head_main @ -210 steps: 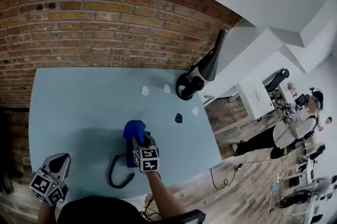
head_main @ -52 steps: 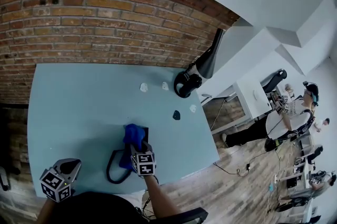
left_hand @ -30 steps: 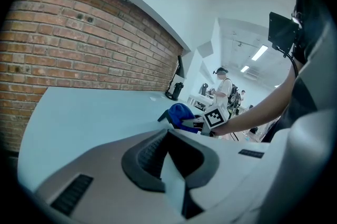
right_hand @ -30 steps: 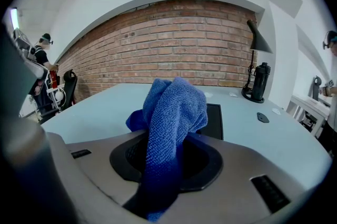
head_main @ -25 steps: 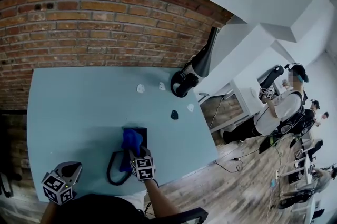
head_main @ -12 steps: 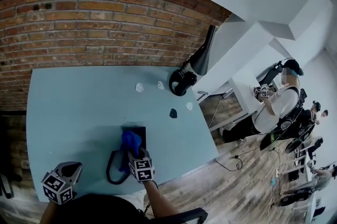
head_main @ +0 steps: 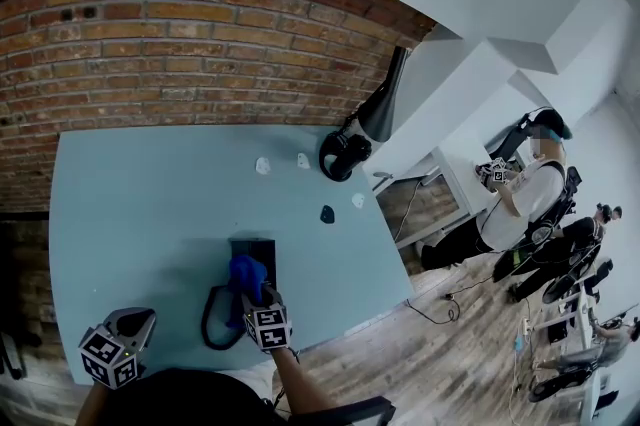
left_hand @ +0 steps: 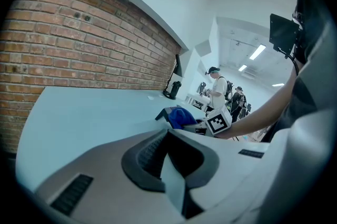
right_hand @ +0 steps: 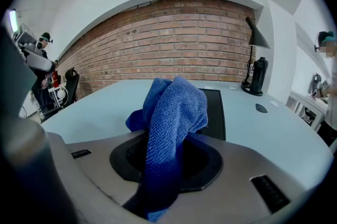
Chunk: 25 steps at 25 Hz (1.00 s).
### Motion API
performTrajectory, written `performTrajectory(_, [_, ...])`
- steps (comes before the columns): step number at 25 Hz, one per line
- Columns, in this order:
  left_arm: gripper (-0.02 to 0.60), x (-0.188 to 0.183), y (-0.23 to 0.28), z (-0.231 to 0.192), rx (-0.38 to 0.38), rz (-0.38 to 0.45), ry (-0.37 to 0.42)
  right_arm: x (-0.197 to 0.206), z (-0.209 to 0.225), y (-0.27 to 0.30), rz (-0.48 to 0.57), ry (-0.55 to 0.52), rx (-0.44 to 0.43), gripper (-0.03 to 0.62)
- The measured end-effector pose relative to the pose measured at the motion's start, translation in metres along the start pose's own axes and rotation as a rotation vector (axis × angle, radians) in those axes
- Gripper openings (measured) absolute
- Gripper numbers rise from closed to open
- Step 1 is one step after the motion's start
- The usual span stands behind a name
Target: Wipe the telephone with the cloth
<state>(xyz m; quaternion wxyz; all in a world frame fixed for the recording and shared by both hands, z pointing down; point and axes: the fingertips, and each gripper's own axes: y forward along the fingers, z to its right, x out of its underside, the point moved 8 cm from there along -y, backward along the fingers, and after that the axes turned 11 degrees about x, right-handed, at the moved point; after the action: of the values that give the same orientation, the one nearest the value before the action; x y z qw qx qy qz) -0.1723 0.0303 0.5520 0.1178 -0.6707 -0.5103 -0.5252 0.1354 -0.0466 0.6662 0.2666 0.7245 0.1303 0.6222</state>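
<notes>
Telephone (head_main: 254, 252) near table's (head_main: 140, 204) front edge; open surface left.
Long axis toward wall (head_main: 200, 44); right gripper (head_main: 259, 298) clamps cloth (head_main: 246, 272); left gripper (head_main: 136, 321) closed, empty.

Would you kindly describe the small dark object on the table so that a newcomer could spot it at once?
Find the pale blue table under the brick wall, then its right side near the black lamp. The small dark object lies there among three scraps; they are white, it alone is black.

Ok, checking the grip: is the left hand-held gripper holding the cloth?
No, the cloth is clamped in the right hand-held gripper; the left hand-held gripper holds nothing.
</notes>
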Motion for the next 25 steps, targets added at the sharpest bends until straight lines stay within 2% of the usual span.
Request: performTrajectory(25, [0.002, 0.009, 0.006, 0.007, 0.040, -0.020, 0.015, 0.019, -0.010, -0.015, -0.044, 0.000, -0.008, 0.130])
